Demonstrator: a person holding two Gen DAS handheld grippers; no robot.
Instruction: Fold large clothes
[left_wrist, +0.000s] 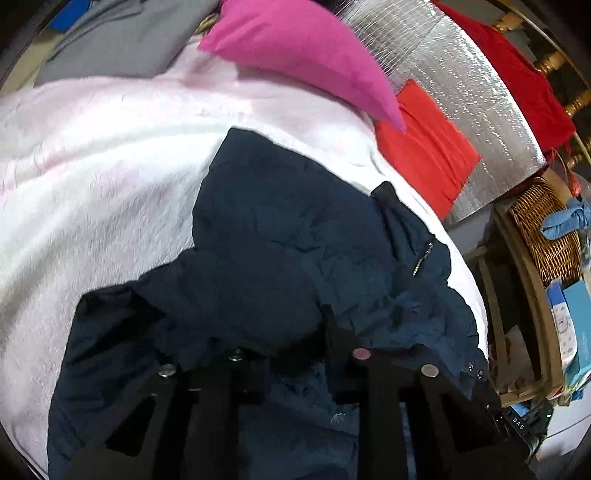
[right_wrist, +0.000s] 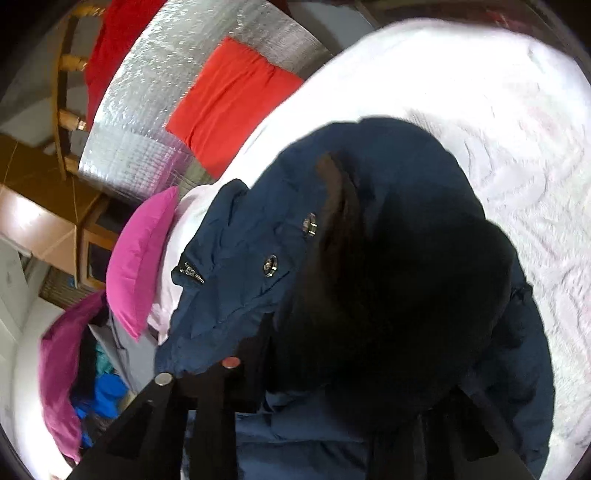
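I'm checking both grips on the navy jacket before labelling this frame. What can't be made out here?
- Right wrist view: the right gripper fingertips are buried under the navy jacket; its dark bulk hides the far finger.
- Left wrist view: left gripper pads are sunk in dark folds, so contact is unclear.
- Both views: the jacket's full outline is cut off by the bottom edge.
- Left wrist view: the wicker basket contents are too small and edge-warped.

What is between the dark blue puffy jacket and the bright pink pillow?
In the left wrist view, only fluffy pale pink-white blanket lies between the dark blue puffy jacket and the bright pink pillow.
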